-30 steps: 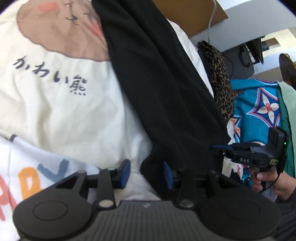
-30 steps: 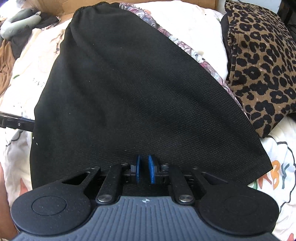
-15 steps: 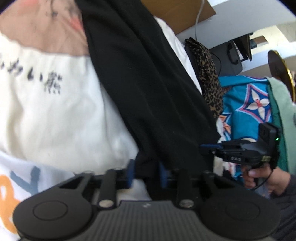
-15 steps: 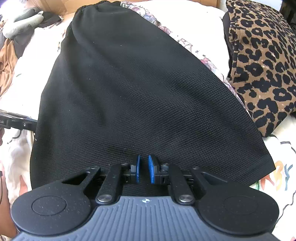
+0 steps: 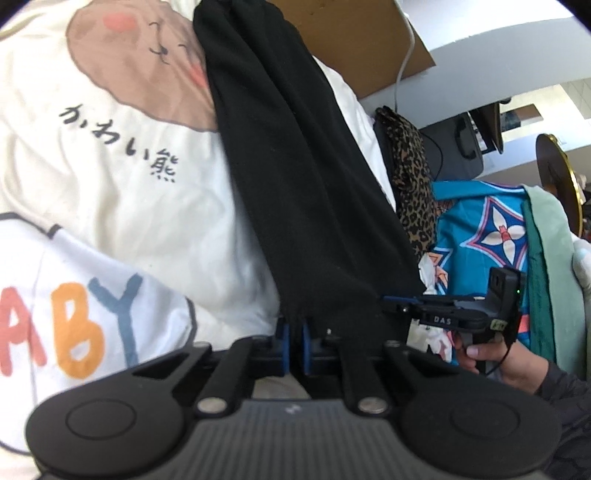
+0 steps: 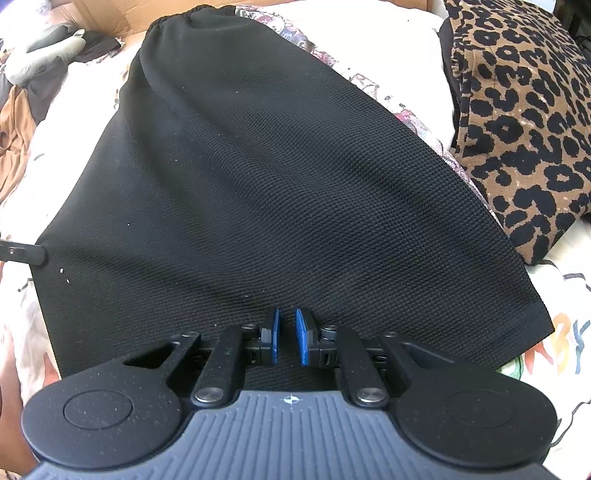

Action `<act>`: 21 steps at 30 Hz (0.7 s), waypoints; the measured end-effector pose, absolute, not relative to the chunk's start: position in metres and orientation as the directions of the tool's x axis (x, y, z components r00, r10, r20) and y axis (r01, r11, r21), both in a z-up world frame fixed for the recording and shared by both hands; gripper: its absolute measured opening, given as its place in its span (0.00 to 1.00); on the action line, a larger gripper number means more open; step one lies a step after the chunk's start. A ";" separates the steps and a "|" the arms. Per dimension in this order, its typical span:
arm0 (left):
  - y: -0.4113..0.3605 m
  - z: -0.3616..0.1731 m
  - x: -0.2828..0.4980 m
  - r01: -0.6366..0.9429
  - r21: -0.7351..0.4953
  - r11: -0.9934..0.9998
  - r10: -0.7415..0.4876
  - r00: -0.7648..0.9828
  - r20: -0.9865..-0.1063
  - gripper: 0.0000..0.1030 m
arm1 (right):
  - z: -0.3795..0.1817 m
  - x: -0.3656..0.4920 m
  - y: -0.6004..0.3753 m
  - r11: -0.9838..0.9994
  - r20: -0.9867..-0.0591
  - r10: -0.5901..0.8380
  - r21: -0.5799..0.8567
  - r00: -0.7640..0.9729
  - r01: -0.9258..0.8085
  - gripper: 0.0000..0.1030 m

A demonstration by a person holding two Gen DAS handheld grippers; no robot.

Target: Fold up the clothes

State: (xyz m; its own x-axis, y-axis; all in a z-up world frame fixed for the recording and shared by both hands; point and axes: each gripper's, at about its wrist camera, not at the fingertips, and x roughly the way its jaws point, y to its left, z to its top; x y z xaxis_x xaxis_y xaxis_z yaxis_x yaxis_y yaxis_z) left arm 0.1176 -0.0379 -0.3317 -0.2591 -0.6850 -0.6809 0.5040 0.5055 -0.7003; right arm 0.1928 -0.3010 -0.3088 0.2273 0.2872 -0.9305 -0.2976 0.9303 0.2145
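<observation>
The black waffle-knit skirt-like garment lies flat on the cream printed bedding, with its long axis running straight away from both pairs of jaws: the wide hem is at the jaws and the gathered elastic waistband sits at the far end. The left gripper has its blue pads nearly together on the hem's left corner, with black cloth bunched between them, so it has hold of the garment. The right gripper sits at the hem toward the other side, its jaws narrowed to a slim gap; the hem passes under the fingers, and it probably pinches the cloth, though from this angle the fabric between the pads is hard to make out. A leopard-print cushion lies beside the garment, right of the right jaws. Both grippers are equally near the hem, so the coming fold likely means carrying it forward, along the long axis, to the waistband.
</observation>
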 end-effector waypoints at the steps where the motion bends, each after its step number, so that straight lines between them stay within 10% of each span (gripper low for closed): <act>1: -0.036 -0.330 0.119 0.511 -0.692 0.511 -0.678 -0.256 -0.689 0.07 | -0.309 0.193 -0.301 0.930 -0.931 0.286 0.213 0.227 -0.299 0.15; 14: -0.029 -0.339 0.104 0.589 -0.612 0.528 -0.584 -0.271 -0.765 0.15 | -0.311 0.192 -0.295 0.932 -0.935 0.274 0.201 0.225 -0.303 0.15; 21: -0.038 -0.332 0.103 0.600 -0.620 0.506 -0.608 -0.261 -0.750 0.47 | -0.312 0.190 -0.293 0.933 -0.936 0.271 0.197 0.226 -0.300 0.15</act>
State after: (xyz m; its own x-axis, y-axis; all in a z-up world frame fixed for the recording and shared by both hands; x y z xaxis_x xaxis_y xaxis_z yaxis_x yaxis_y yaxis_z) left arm 0.1025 -0.0380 -0.3323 -0.2609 -0.6082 -0.7497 0.5996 0.5065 -0.6196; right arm 0.1903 -0.2933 -0.3121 0.2263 0.2707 -0.9357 -0.3005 0.9332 0.1973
